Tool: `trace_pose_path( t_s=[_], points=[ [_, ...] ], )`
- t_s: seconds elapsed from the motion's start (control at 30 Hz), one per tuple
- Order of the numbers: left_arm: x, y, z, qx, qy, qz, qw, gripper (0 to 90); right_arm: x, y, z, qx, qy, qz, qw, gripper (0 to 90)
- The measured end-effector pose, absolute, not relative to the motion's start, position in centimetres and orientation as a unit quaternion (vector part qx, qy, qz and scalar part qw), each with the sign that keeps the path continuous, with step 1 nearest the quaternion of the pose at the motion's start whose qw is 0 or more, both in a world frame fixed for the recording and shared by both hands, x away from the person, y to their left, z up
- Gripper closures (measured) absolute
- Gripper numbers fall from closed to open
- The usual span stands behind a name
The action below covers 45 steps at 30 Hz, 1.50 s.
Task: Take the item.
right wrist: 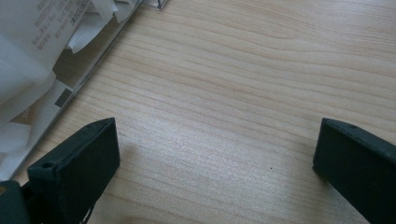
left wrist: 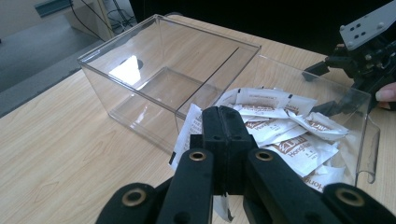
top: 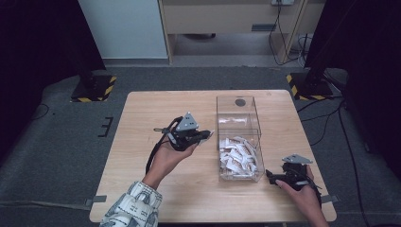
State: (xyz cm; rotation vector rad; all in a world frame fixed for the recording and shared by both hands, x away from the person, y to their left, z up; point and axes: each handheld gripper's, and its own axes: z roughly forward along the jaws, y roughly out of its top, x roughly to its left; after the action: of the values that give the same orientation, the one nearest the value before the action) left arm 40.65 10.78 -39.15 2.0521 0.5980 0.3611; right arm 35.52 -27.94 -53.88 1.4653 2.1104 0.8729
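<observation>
Sachet (left wrist: pixel 189 133) pinched in the clenched left claw (top: pixel 208 136), at nine o'clock of the clear box (top: pixel 239 142); right claw (top: pixel 269 176) gapes released over bare worktop (right wrist: pixel 243 93).

The high view looks down over the table (top: pixel 142 142); both gripper views sit close, sharing the clear box (left wrist: pixel 154 65).

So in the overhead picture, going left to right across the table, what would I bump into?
Left gripper pinching a white packet → clear box with packets → right gripper, resting open on the table.
</observation>
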Motion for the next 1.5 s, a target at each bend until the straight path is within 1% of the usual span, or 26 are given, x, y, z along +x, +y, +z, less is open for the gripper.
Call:
trace_pose_path(
  t_s=[1.5],
  points=[
    [41.1, 14.7, -43.4, 0.845, 0.282, 0.145, 0.43, 89.9, 35.5, -27.9, -53.9, 0.528, 0.76, 0.314, 0.212, 0.8]
  ],
)
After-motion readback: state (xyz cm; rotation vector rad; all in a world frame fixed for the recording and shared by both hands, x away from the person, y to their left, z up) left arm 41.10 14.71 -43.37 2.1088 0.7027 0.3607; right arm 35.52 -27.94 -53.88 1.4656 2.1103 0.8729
